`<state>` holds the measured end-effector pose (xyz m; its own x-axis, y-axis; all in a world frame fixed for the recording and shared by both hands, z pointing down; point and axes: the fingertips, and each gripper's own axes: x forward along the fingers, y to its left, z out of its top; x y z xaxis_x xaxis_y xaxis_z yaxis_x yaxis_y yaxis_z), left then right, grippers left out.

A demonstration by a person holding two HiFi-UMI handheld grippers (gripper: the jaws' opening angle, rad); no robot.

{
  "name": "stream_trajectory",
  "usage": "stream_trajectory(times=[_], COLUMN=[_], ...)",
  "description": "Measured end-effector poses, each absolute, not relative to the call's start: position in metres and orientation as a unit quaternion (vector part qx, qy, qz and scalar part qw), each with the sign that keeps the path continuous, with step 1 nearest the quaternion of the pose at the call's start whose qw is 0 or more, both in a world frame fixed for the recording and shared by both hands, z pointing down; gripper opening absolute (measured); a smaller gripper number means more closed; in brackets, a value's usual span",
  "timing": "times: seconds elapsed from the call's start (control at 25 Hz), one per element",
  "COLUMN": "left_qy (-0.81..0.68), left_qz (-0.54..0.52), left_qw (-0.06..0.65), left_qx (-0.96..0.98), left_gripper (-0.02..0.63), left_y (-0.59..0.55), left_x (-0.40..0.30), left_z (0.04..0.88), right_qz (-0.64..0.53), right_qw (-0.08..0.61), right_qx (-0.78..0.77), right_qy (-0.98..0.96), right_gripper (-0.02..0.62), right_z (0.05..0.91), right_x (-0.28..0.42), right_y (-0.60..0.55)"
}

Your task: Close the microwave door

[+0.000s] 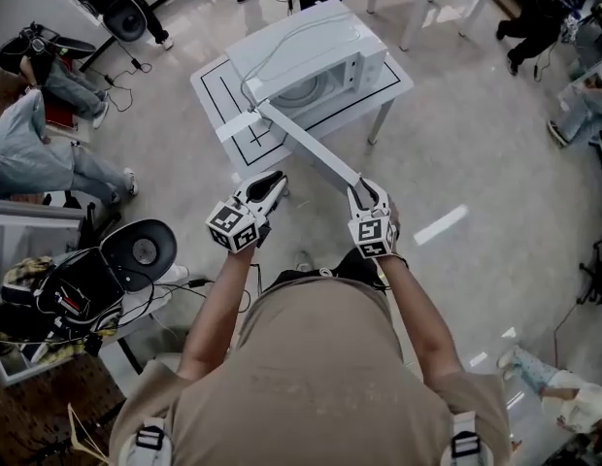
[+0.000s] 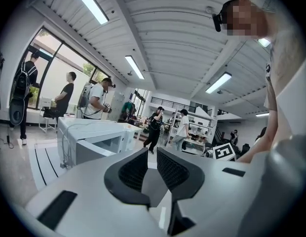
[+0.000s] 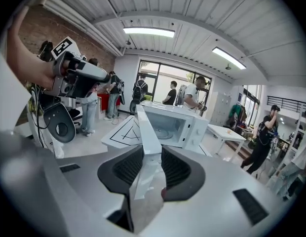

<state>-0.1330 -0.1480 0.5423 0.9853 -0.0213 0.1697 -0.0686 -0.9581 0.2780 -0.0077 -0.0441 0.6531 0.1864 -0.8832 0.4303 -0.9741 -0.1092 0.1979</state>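
A person stood facing a white microwave (image 1: pixel 306 61) that sat on a low white table (image 1: pixel 212 90) marked with black lines. The microwave's door (image 1: pixel 306 142) stood wide open, swung out toward the person as a long, flat, glossy white slab seen nearly edge-on. The right gripper (image 1: pixel 367 194) was clamped on the free end of that door, its dark ribbed pads pressed against both faces of the thin panel. Holding the end farthest from the hinge probably gave the most leverage for swinging the door closed. The left gripper (image 1: pixel 269 184) hovered just beside the door without touching it. Its jaws were a little apart with nothing between them, and it was likely kept clear because one hand was enough for the job. Inside the open cavity lay a round turntable plate (image 1: pixel 303 90), smooth and pale. The microwave's body was a boxy, smooth-sided shell that looked like painted metal. Both grippers were rounded white moulded plastic with black textured pads. The door was not yet shut.
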Motion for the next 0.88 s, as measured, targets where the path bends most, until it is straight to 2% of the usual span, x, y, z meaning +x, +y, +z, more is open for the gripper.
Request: stream_trajectory(times=[0.36, 0.88], left_qy=[-0.091, -0.173], left_qz=[0.067, 0.057], left_qw=[0.162, 0.15], left_qx=[0.98, 0.972], left_gripper=[0.044, 0.044], left_y=[-0.15, -0.142], left_x=[-0.083, -0.045], left_z=[0.546, 0.553], right_qz=[0.103, 0.083], right_qw=[0.247, 0.236], right_qx=[0.675, 0.634], right_qy=[-0.688, -0.732], right_gripper=[0.112, 0.112], right_z=[0.667, 0.663], right_x=[0.046, 0.108], right_y=[-0.065, -0.088])
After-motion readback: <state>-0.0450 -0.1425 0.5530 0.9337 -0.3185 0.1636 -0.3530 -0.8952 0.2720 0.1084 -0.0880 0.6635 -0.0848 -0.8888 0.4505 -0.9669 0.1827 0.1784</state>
